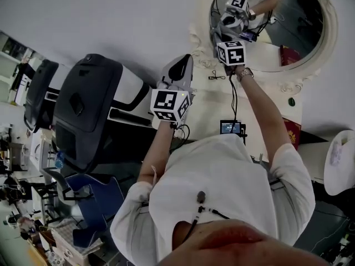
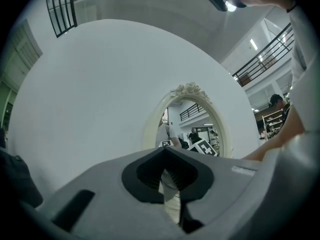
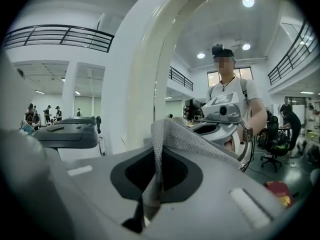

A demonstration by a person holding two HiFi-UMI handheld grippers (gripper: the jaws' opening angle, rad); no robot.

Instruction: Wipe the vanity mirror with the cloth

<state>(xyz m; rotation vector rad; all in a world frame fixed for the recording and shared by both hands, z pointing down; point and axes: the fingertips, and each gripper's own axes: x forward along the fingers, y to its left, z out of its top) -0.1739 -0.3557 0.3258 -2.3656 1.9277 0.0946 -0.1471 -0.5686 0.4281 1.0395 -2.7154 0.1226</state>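
The left tongs (image 2: 164, 156) are closed on nothing and are held back from the wall, left of the mirror (image 1: 299, 26); no part in the wiping is taken by them. The right tongs (image 3: 157, 154) are clamped on a fold of the grey cloth (image 3: 185, 136), which stands up past the tips. This cloth is raised to the near left edge of the glass, just inside the white frame. Contact with the glass cannot be confirmed. The wiping step is judged to be in hand. Next, the cloth should be pressed flat and drawn rightward across the glass.
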